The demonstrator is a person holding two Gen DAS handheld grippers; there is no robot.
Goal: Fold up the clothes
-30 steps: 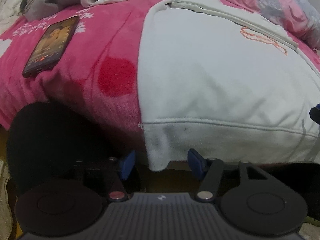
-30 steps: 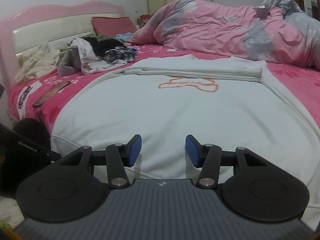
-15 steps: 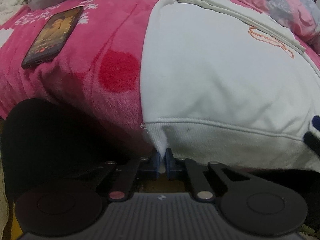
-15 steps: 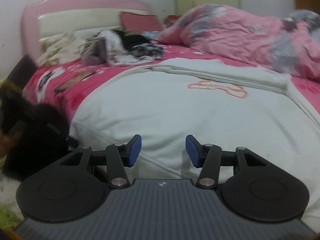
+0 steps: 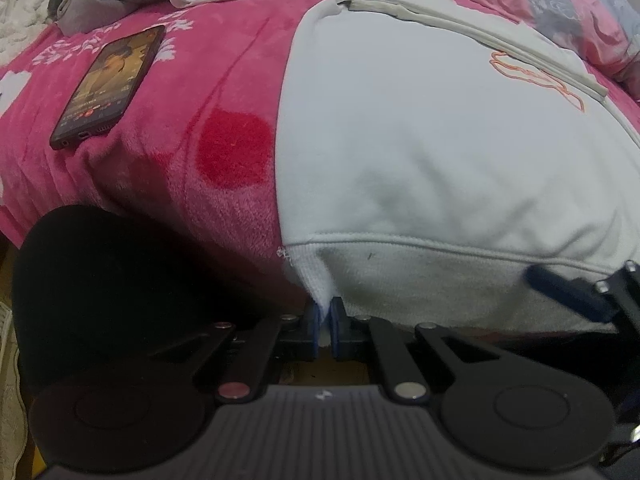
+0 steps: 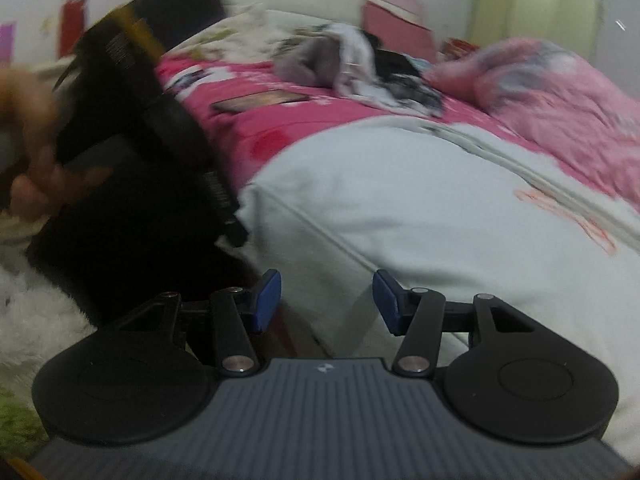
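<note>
Left wrist view: white fleece sweatshirt [image 5: 420,140] with a ribbed hem is lying flat on the plush pink blanket [image 5: 192,100], beside a phone [image 5: 110,84]. Left hand-held gripper [image 5: 325,320] is pinching the hem's near-left corner, jaws nearly together. Right wrist view: right hand-held gripper [image 6: 326,298] is hovering half open at the hem [image 6: 340,264], gripping nothing; picture blurred.

**Soft cloth, matt plastic**

The white sweatshirt [image 5: 432,152] is smooth knit cloth with a ribbed hem. Under it the pink blanket [image 5: 192,92] is fuzzy, plush fleece. The phone [image 5: 108,84], far left on the blanket, has a glossy screen. The left gripper [image 5: 325,322] is matt black plastic with shiny metal pins; the right gripper [image 6: 326,300] has matt blue pads.
</note>
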